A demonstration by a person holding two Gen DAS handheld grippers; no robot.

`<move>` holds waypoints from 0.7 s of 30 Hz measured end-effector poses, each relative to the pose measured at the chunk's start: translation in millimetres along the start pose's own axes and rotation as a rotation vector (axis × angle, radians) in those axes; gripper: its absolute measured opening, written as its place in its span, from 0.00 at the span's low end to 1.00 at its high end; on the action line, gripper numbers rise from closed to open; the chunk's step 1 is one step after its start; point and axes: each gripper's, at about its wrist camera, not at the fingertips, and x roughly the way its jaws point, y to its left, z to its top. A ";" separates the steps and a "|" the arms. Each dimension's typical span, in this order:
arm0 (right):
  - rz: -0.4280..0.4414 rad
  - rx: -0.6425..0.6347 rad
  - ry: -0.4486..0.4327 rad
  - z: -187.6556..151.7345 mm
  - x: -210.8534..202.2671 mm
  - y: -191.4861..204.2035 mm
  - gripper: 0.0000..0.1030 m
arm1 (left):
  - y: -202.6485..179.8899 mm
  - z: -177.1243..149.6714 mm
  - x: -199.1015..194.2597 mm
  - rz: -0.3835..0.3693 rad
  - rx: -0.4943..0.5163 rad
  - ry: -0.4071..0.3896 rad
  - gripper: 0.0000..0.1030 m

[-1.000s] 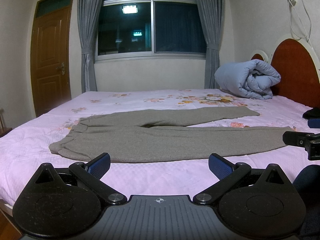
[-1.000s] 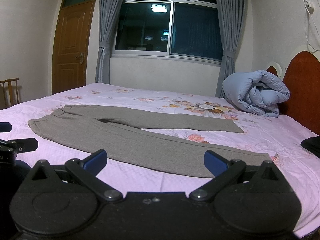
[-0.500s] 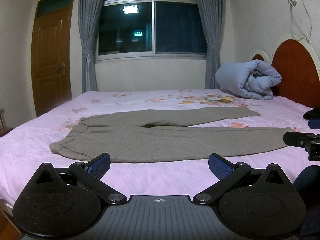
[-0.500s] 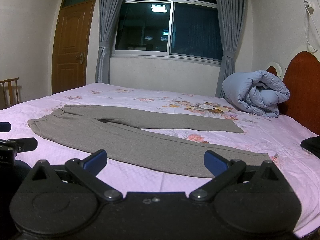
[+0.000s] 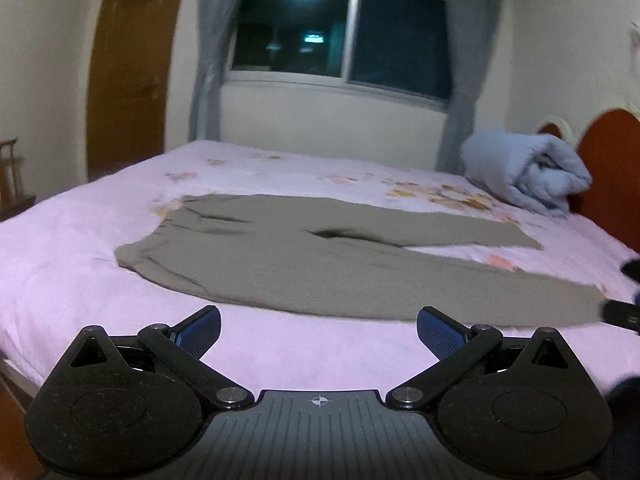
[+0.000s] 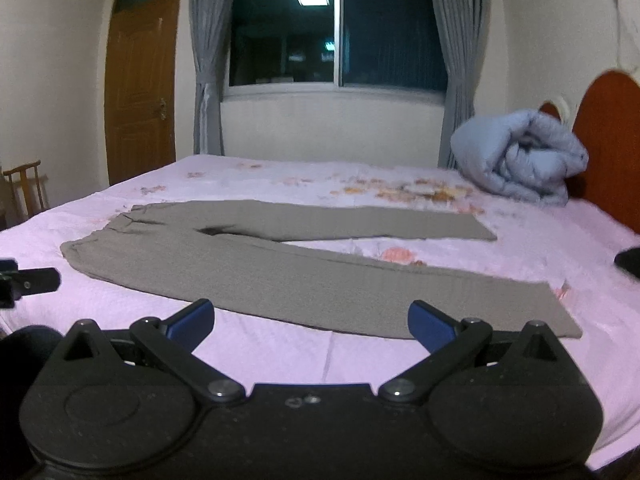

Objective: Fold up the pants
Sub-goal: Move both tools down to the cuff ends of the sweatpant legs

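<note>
The grey pants [image 5: 328,264] lie flat on the pink bed [image 5: 72,264] — waistband to the left, both legs running right toward the headboard [image 6: 612,140]. My left gripper [image 5: 319,330] and right gripper [image 6: 310,322] hover over the bed's near edge, fingers [image 6: 192,320] spread wide, grasping nothing — a rolled blue duvet [image 6: 520,156] sits by the headboard.

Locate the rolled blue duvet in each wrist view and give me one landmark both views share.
Left wrist: the blue duvet sits at the right, at the far end of the bed by the red headboard, beyond the grey pants.
Right wrist: the blue duvet is again at the right, against the headboard.
Shared landmark: the dark window with grey curtains, top centre in both.
</note>
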 end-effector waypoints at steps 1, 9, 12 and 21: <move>-0.003 0.019 0.001 4.6 5.0 -7.3 0.94 | 9.8 6.4 7.9 0.013 -0.006 -0.001 1.00; -0.031 0.058 -0.002 63.6 73.6 -28.8 0.94 | 84.3 68.8 96.0 0.124 -0.030 0.029 1.00; -0.035 0.044 -0.012 89.0 108.5 -25.3 0.94 | 107.6 94.2 141.4 0.159 -0.022 0.074 1.00; -0.007 0.009 0.031 136.5 227.1 -18.8 0.94 | 182.0 156.0 278.0 0.174 -0.065 0.108 1.00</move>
